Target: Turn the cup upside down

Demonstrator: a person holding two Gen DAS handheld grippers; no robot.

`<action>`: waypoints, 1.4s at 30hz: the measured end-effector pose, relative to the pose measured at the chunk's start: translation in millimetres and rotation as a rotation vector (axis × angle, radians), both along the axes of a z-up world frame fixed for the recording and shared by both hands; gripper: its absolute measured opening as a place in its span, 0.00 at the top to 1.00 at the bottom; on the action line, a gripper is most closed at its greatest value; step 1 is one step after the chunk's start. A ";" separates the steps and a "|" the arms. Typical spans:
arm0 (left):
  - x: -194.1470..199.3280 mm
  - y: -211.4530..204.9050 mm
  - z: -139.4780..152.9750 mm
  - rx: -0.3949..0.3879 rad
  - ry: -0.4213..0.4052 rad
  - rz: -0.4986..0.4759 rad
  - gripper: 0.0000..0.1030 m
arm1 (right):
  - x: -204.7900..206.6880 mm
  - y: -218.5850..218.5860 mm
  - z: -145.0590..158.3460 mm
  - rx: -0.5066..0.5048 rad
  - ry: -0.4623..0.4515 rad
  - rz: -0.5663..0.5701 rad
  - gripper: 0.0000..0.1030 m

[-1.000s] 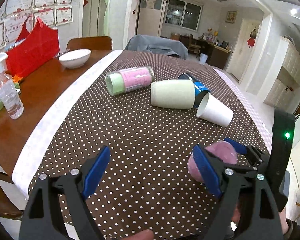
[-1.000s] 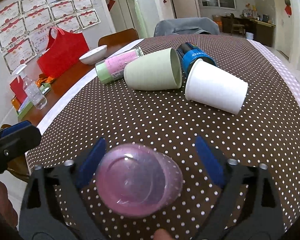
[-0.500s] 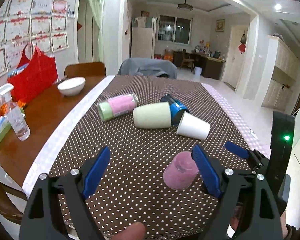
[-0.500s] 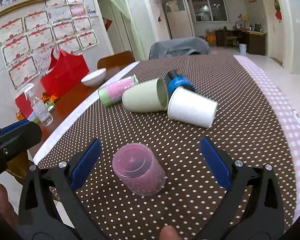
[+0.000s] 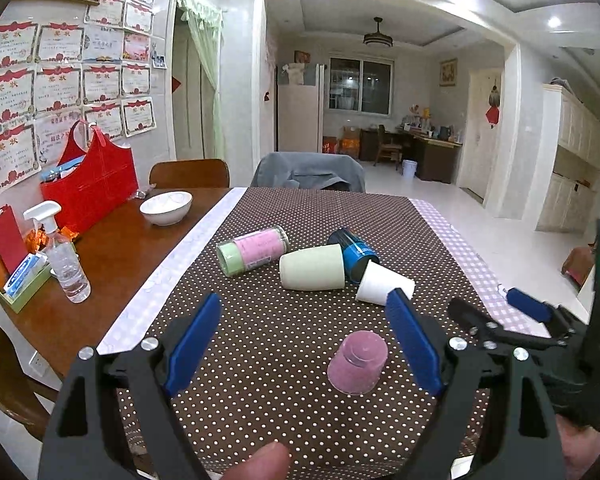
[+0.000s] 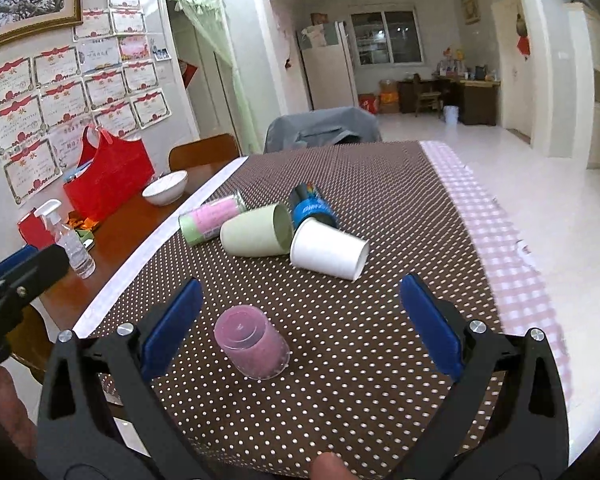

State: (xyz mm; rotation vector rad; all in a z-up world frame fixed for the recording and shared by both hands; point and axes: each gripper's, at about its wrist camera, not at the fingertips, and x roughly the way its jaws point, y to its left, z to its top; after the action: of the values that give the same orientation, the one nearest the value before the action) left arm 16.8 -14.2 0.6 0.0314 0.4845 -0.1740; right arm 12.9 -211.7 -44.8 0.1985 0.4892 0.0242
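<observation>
Pink cup (image 6: 253,347): stood mouth-down on the dotted tablecloth (image 6: 340,400), near its front edge, apparently flat, though the rim's far side is hidden. Right gripper (image 6: 300,322): spread wide, nothing held. Left gripper (image 5: 306,344): likewise spread, empty. Risk noted: cup could be toppled if clipped by a finger on retreat.

Brown dotted tablecloth (image 5: 260,360) over a wooden table (image 5: 112,264). Lying on their sides mid-cloth, close together: pink-labelled jar (image 5: 253,250), pale green cup (image 5: 312,267), blue can (image 5: 354,254), white paper cup (image 5: 384,289). On bare wood, left: white bowl (image 5: 166,208), red bag (image 5: 90,188) against the wall, spray bottle (image 5: 62,254); grey-draped chair (image 5: 308,172) at the far end.
</observation>
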 end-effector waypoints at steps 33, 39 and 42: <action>-74.1 -2.0 58.2 0.018 -0.208 0.031 0.16 | -80.0 13.1 65.6 -0.110 -0.195 -0.116 0.06; -77.2 -3.3 57.7 0.020 -0.215 0.032 0.16 | -82.4 13.7 67.6 -0.111 -0.199 -0.115 0.06; -77.6 -3.9 58.2 0.012 -0.209 0.026 0.16 | -83.8 14.6 67.9 -0.110 -0.198 -0.111 0.06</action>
State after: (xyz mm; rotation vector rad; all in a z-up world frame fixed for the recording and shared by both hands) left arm -60.8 -18.2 58.8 0.0546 0.2771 -0.1405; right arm -70.9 -197.1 23.1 0.1133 0.2804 -0.0902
